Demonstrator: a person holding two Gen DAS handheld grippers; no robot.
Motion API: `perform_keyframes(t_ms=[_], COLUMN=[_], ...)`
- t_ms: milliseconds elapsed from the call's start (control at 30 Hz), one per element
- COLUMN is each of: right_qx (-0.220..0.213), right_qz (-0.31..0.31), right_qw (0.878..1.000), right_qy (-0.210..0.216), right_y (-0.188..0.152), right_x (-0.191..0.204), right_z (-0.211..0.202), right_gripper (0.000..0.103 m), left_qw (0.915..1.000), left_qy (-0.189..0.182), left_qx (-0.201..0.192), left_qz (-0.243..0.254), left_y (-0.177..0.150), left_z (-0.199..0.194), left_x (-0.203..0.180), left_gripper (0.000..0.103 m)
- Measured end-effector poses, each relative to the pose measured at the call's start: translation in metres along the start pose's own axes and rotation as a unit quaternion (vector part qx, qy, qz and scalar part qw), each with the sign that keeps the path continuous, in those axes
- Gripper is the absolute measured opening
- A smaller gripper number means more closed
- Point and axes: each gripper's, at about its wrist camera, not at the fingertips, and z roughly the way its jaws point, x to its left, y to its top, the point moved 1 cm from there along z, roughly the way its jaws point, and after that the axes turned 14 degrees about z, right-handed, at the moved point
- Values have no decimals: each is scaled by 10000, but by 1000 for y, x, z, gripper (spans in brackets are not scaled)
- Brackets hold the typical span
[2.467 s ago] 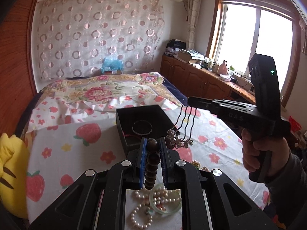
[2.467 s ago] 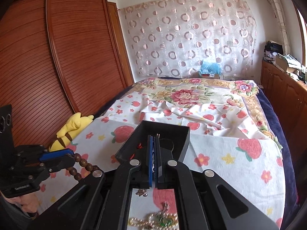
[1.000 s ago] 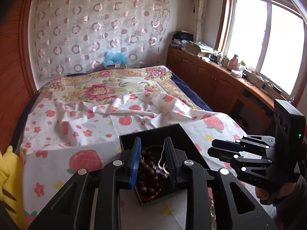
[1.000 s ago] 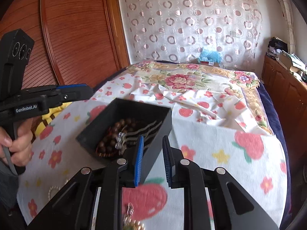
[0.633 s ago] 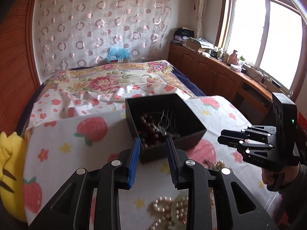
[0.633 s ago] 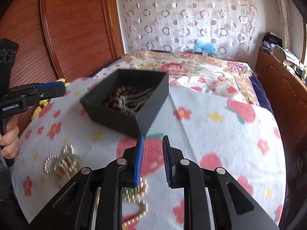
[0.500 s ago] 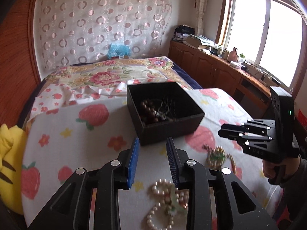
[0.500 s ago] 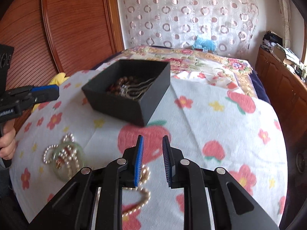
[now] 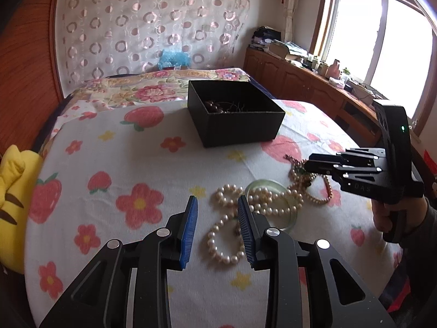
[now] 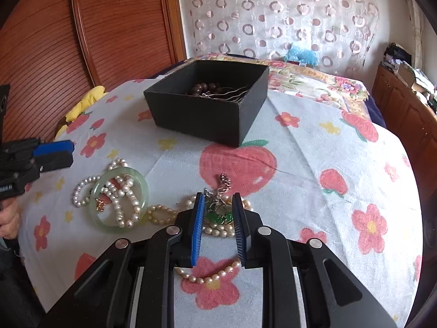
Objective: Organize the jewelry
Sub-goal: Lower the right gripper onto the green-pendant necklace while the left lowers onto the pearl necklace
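Note:
A black open box [image 9: 240, 125] [image 10: 202, 117] stands on the flowered cloth and holds brown wooden beads [image 10: 204, 88] and silver hairpins [image 10: 235, 94]. My left gripper [image 9: 217, 210] is open and empty, just above a white pearl strand [image 9: 224, 235] that lies across a pale green bangle [image 9: 289, 220] [image 10: 95, 205]. My right gripper [image 10: 218, 205] is open and empty, low over a pearl necklace with a green pendant [image 10: 218, 216] and a silver chain [image 10: 224, 180].
A yellow plush toy [image 9: 11, 191] lies at the cloth's left edge. A wooden wardrobe [image 10: 109, 27] stands to the left, and low cabinets [image 9: 300, 82] run under the window to the right. The bed [image 9: 153, 90] lies behind the box.
Both grippers let go of the beads and hairpins into the box, pulled back and came down. They now hang open just above the pearl pieces on the cloth.

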Motion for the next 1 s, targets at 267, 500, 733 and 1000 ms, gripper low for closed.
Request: perform_keyframes(t_ms=[267,500,733,1000], right_qx=[207,257,274,-153], right_qz=[-178,-222,-310,-214], right_qw=[9996,9992,9989,9996], right_qy=[-93,-194,-238,-140], right_y=[-4,-1,-2,3], right_x=[9,11,11,9], right_z=[1,8,9,-23], right_gripper=[25,25,17,17], left_qw=[9999,9997,9997,9994], left_qy=[-26,-74,-79,-107], left_qx=[97,182,194,320], left_qz=[-86,-126,-139,-49], left_y=[-16,-22,-25,-27], left_z=[-6,-3,-3,5], left_x=[0,1,2,-2], left_gripper=[28,29,29,29])
